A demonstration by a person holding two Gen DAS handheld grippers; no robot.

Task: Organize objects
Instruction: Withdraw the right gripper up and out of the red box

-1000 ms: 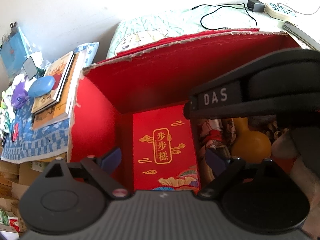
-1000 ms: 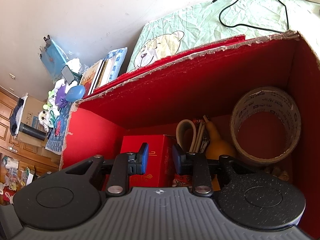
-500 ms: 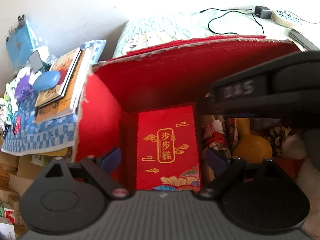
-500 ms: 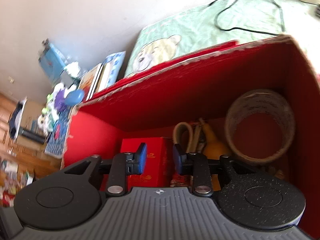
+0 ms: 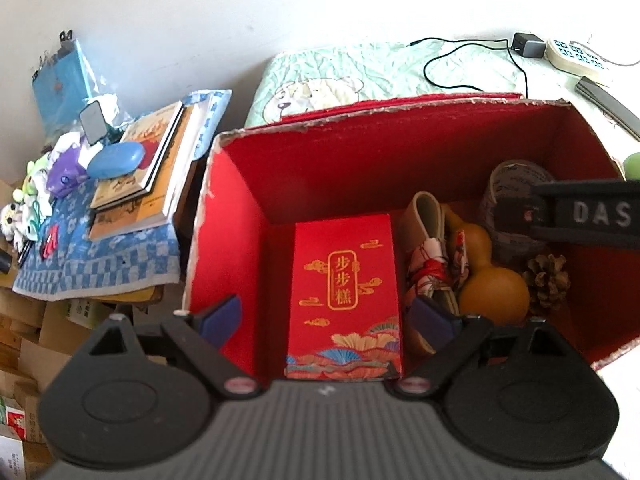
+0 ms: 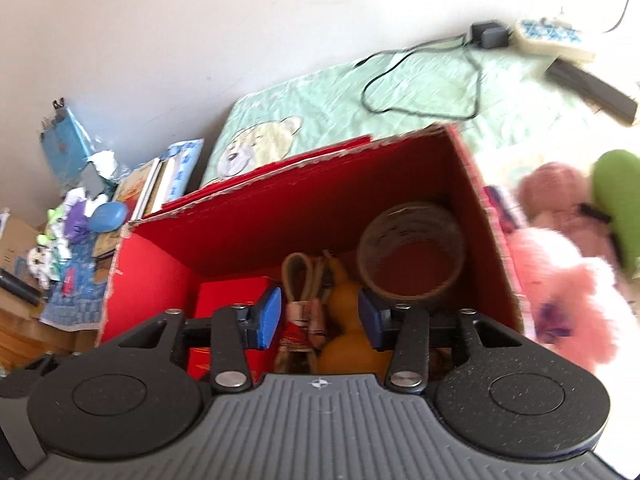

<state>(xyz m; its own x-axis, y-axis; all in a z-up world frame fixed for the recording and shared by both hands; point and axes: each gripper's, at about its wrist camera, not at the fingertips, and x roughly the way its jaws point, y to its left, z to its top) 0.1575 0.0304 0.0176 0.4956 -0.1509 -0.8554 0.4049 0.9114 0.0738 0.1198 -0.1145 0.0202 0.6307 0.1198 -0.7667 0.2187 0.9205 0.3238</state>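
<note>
The left claw hangs over the red box with its jaws wide apart and nothing between the pads. Straight ahead of it, framed by the two fingers, a red packet with gold characters lies flat on the box floor. Just past the left claw's right-hand finger sits a folded patterned cloth bundle, then a yellow gourd touching it, and a pine cone beyond the gourd. A roll of tape stands further ahead and to the right, against the far wall, partly hidden by the dark body of the other tool, marked DAS.

The right claw is also above the box, and its jaws are opening, with nothing pressed between the blue pads. Below the gap between the pads lie the cloth bundle and the gourd. The tape roll stands ahead of its right-hand finger, the red packet behind its left-hand finger.

Outside the box, to the right of the right claw, pink plush toys lie on the bed. To the left of both claws, books rest on a blue checked cloth.
</note>
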